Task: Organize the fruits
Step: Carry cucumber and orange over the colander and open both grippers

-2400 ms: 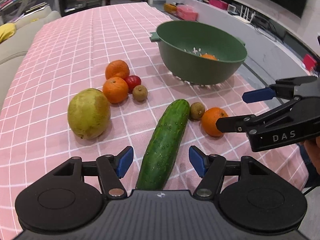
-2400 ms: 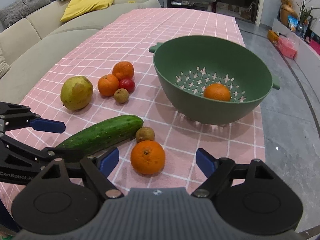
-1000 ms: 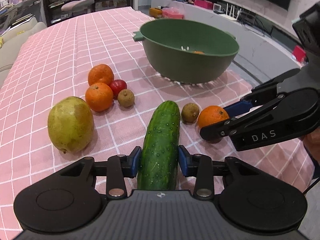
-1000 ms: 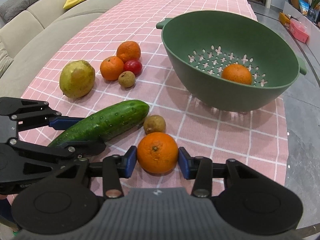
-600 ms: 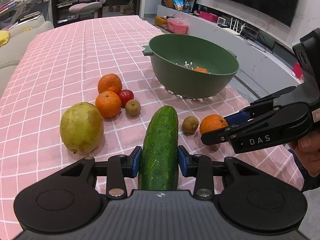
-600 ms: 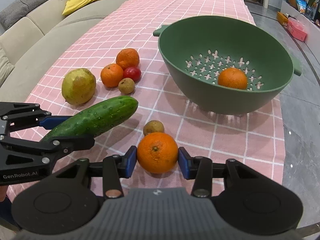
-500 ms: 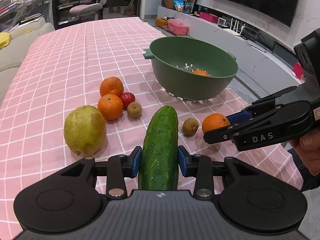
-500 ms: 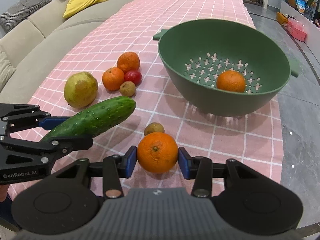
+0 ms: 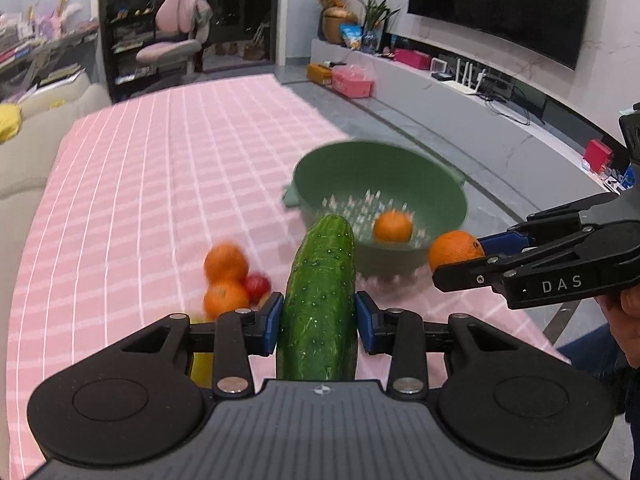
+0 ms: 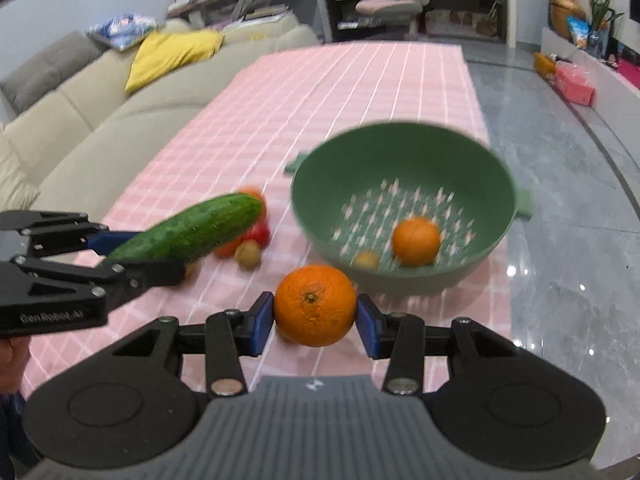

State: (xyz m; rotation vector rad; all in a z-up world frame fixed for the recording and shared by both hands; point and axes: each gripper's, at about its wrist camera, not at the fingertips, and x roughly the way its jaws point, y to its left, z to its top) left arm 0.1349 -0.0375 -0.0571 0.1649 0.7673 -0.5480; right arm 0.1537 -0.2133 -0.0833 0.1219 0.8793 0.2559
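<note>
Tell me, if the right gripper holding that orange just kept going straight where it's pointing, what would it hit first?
Probably the near wall of the green colander, which sits straight ahead of the right gripper and its orange. Depth is blurred, so it might clear the rim.

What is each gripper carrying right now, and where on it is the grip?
Left gripper clamps the cucumber across its near end. Right gripper clamps an orange across its middle.

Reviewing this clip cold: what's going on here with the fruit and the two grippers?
A person is sorting produce on a pink checked tablecloth. The left gripper is shut on a cucumber, the right gripper on an orange, both held above the table near a green colander. One orange already lies in the colander; more fruit remains on the cloth.
</note>
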